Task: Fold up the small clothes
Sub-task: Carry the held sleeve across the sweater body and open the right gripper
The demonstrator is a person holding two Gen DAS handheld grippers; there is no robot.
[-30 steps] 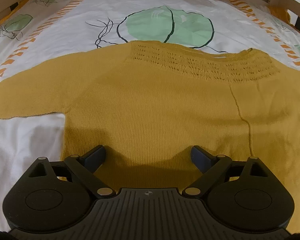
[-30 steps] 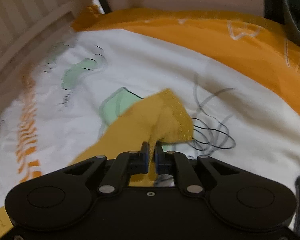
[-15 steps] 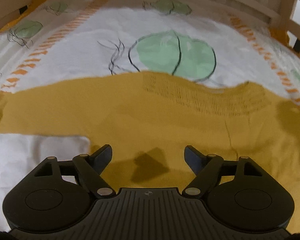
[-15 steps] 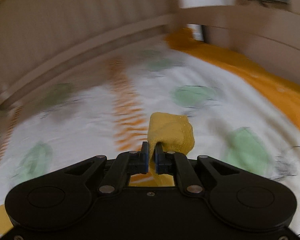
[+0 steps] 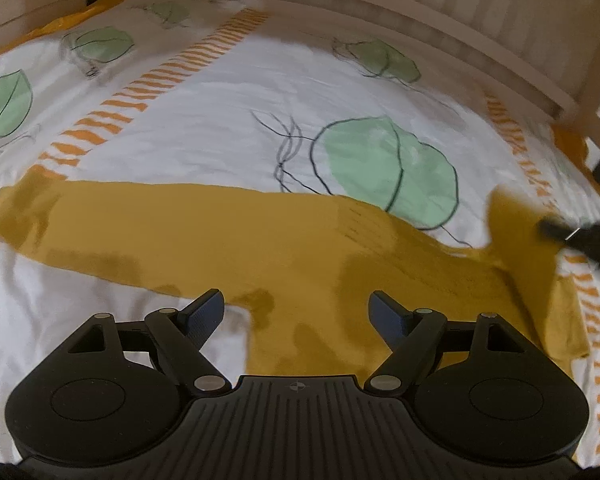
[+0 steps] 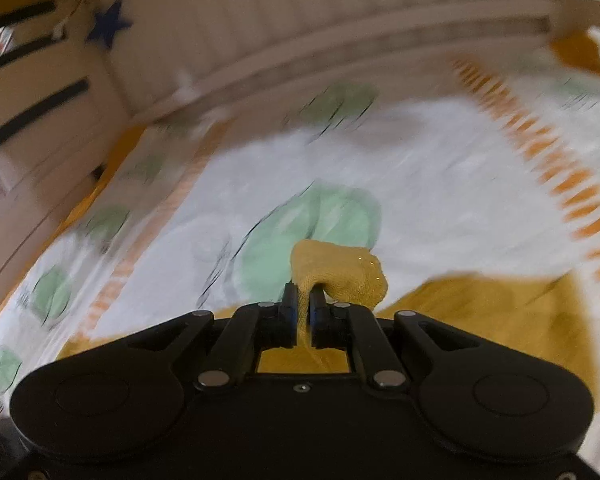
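Note:
A mustard-yellow knit sweater (image 5: 260, 240) lies flat on a white bedsheet with green leaf prints; its left sleeve (image 5: 60, 216) stretches out to the left. My left gripper (image 5: 298, 312) is open and empty, hovering over the sweater's lower body. My right gripper (image 6: 303, 304) is shut on the end of the sweater's right sleeve (image 6: 340, 272) and holds it lifted above the sweater body. In the left wrist view that raised sleeve (image 5: 512, 224) and the right gripper's dark tip (image 5: 572, 236) show at the far right.
The bedsheet (image 5: 220, 128) has orange dashed stripes and green leaves. A pale wooden slatted bed rail (image 5: 420, 20) curves round the far side, also in the right wrist view (image 6: 300, 40). A blue star (image 6: 108, 22) hangs on the rail.
My right gripper has swung the held sleeve up and inward over the sweater. My left gripper has pulled back and to the left, so more of the sheet and left sleeve show.

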